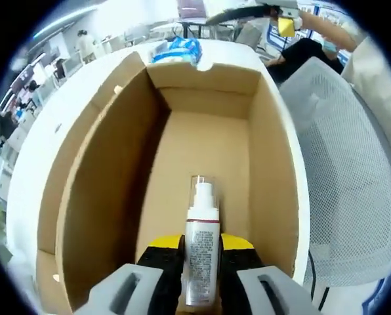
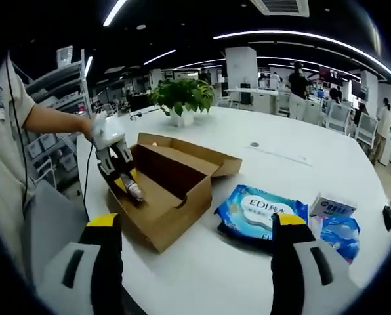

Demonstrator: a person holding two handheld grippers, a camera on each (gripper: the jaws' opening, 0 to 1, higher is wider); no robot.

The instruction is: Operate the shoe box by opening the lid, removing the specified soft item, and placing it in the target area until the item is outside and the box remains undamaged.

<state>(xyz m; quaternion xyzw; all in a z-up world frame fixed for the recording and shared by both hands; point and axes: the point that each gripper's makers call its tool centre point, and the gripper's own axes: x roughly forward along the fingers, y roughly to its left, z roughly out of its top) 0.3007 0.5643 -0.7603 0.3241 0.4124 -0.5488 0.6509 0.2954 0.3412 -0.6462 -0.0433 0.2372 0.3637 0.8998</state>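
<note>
Left gripper [image 1: 201, 262]: jaws pinching a white pump bottle [image 1: 202, 252] round its body, nozzle pointing away from the camera. In the right gripper view this same gripper [image 2: 125, 178] reaches down into the box with the bottle [image 2: 134, 191] at its tips.

Shoe box [image 1: 100, 170]: brown cardboard, open; bare floor beyond the bottle. In the right gripper view the lid [image 2: 212, 159] is folded back flat on the far side. No tears or crushed corners that I can make out.

Bottle position: inside the box, low near the floor; whether it rests on the cardboard or is just lifted off it, I cannot tell from the left gripper view.

Table [image 2: 261, 154]: white, round; potted plant [image 2: 182, 98] on it beyond the box.

Blue wipes pack [image 2: 258, 213]: on the table just beside the box, outside it. A smaller white-and-blue pack [image 2: 333, 209] and a blue wrapper [image 2: 336, 235] lie near it further right.

Right gripper [image 2: 194, 262]: jaws spread wide, holding nothing, well back from the box.

Progress: lid open, done. One item grasped but not yet out. The soft packs on the table are probably the target side, though nothing marks the area.

Left to do: raise the bottle clear of the walls, carry it over, set it down, keeping the box walls unbent.
</note>
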